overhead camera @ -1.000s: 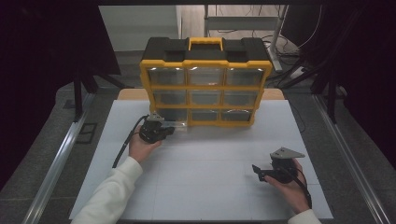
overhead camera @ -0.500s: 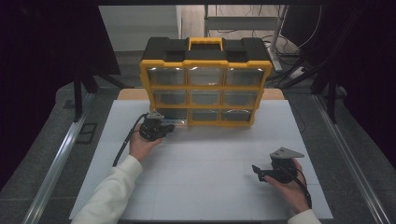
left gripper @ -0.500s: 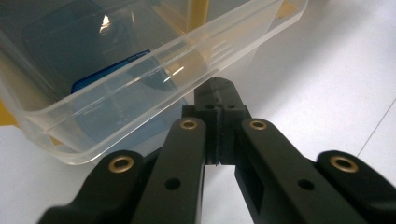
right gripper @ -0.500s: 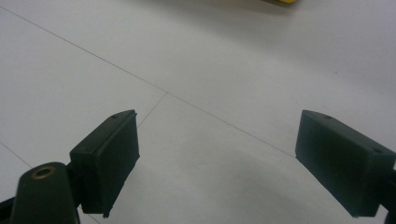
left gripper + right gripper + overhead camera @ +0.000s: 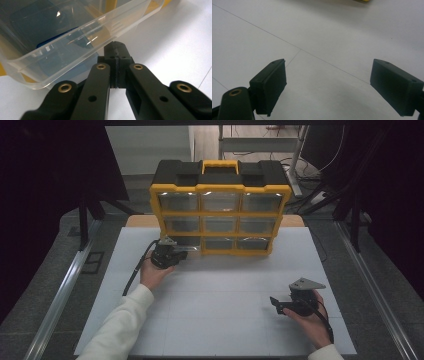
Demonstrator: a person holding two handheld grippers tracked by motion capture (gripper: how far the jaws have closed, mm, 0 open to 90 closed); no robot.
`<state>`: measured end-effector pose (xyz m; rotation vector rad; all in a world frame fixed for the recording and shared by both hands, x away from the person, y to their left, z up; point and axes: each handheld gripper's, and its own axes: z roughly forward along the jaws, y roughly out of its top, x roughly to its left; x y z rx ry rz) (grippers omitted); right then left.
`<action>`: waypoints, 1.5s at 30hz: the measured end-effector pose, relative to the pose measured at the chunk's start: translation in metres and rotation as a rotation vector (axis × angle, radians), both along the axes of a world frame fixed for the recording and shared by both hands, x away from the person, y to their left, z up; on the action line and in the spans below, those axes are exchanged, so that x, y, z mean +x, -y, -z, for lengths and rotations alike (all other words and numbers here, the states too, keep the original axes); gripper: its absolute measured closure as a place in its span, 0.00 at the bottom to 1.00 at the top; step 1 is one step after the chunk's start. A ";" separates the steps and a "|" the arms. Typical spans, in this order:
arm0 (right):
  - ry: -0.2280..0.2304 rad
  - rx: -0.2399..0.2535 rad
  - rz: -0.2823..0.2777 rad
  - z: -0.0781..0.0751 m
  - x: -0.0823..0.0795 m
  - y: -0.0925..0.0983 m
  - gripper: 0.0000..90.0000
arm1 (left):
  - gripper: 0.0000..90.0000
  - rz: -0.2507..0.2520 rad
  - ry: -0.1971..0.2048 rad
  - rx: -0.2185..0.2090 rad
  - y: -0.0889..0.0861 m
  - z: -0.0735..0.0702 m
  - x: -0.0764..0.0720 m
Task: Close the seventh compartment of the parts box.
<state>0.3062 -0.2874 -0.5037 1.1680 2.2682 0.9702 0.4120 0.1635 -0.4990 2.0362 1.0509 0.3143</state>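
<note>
The left gripper (image 5: pixel 116 53) has its fingers pressed together at the clear drawer's (image 5: pixel 75 40) lip, apparently pinching it. The right gripper (image 5: pixel 328 85) rests on the white worktop (image 5: pixel 225 285), fingers wide apart, holding nothing.

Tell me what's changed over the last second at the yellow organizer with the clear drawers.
Hardly anything. The left tool has kept its jaws shut at the clear drawer pulled out of the bottom row of the yellow organizer; any shift is too slight to tell. The right tool has stayed open over the white table, holding nothing.

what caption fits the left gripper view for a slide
Shut left tongs at the rim of a clear plastic drawer holding a blue item.
</note>
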 end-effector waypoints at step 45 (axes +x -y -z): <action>-0.001 0.001 0.002 0.000 0.001 0.000 0.16 | 1.00 -0.037 0.033 -0.028 0.001 0.003 0.028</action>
